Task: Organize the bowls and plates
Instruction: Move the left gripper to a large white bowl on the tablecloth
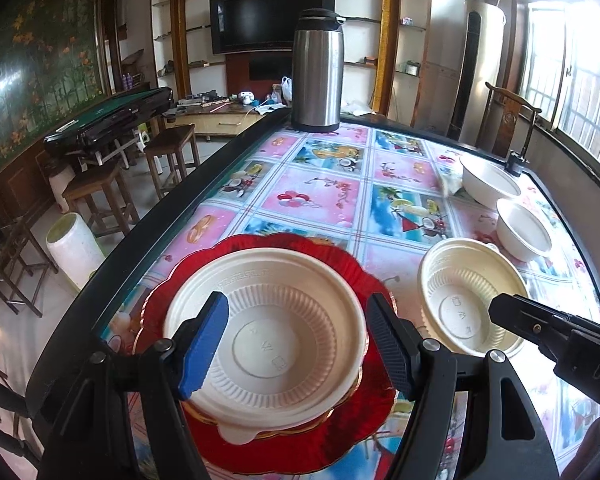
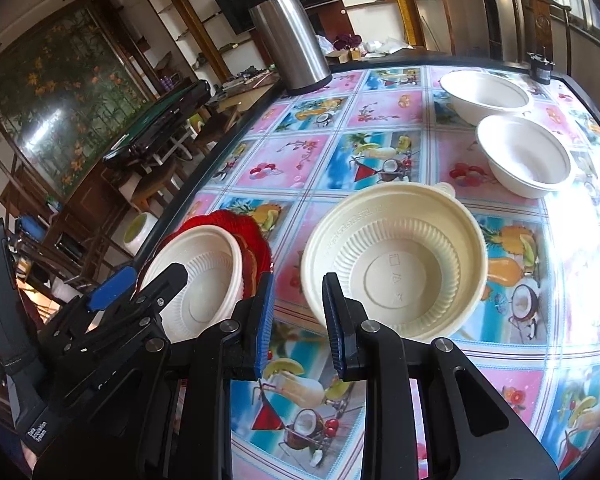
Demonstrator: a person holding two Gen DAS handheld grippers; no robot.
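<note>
The left gripper is wide apart above the ribbed cream plastic bowl on the red scalloped foil plate. The right gripper holds nothing, its tongs a little apart. It should pinch the loose ribbed cream bowl at its six o'clock rim, gently.

Patterned table with red plate, three bowls, flask

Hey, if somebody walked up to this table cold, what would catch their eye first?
Probably the scalloped red plate at the near edge of the table, with a cream ribbed bowl sitting on it between the open left gripper fingers. Next, the tall steel thermos standing at the far edge on the loud fruit-print tablecloth. Three more pale bowls sit to the right, the nearest just ahead of the right gripper.
</note>
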